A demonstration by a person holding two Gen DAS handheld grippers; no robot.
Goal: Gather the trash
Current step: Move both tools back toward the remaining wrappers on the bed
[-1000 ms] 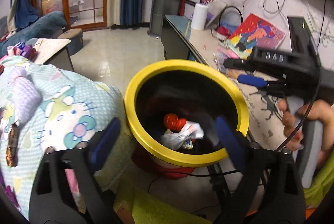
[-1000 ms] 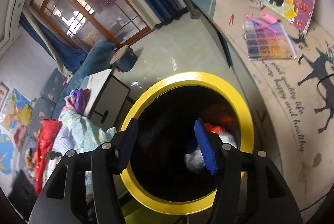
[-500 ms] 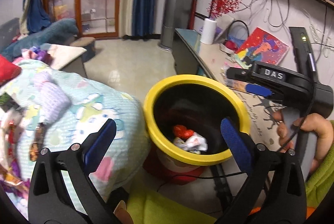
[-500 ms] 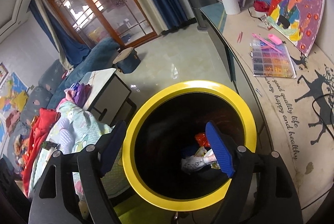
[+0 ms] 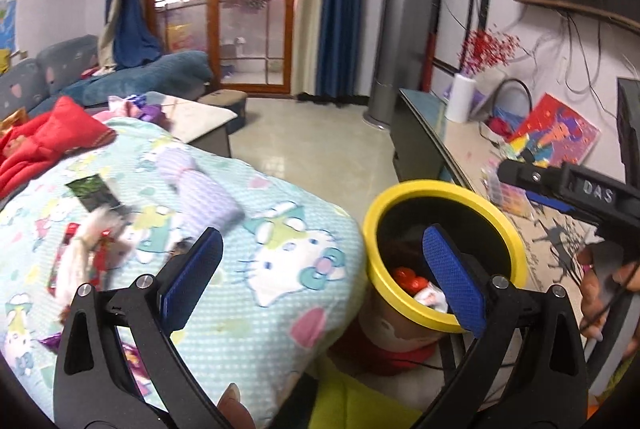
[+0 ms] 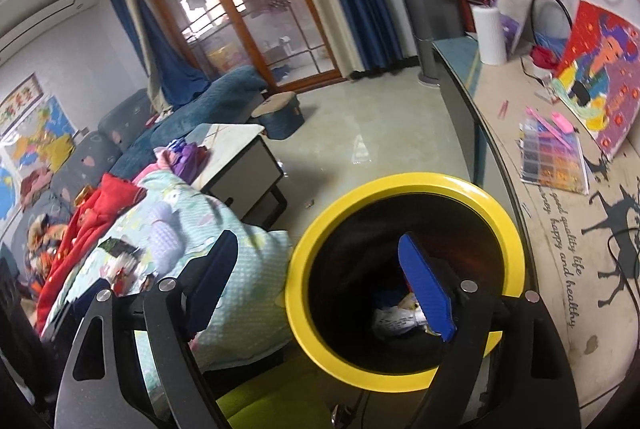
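Both tongs, left (image 5: 322, 279) wide, right (image 6: 320, 283) opening, empty above bin rim (image 6: 400, 185).

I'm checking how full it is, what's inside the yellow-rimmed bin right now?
Inside the bin lie crumpled white wrappers and something red. Its dark walls and the right gripper's finger hide the rest of the bottom.

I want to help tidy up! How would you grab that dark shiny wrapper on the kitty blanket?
Take the dark wrapper by its raised near edge, coming down from above with the left gripper, which is open and empty. It looks thin and nearly flat on the soft blanket, so a side approach would probably just snag the cloth.
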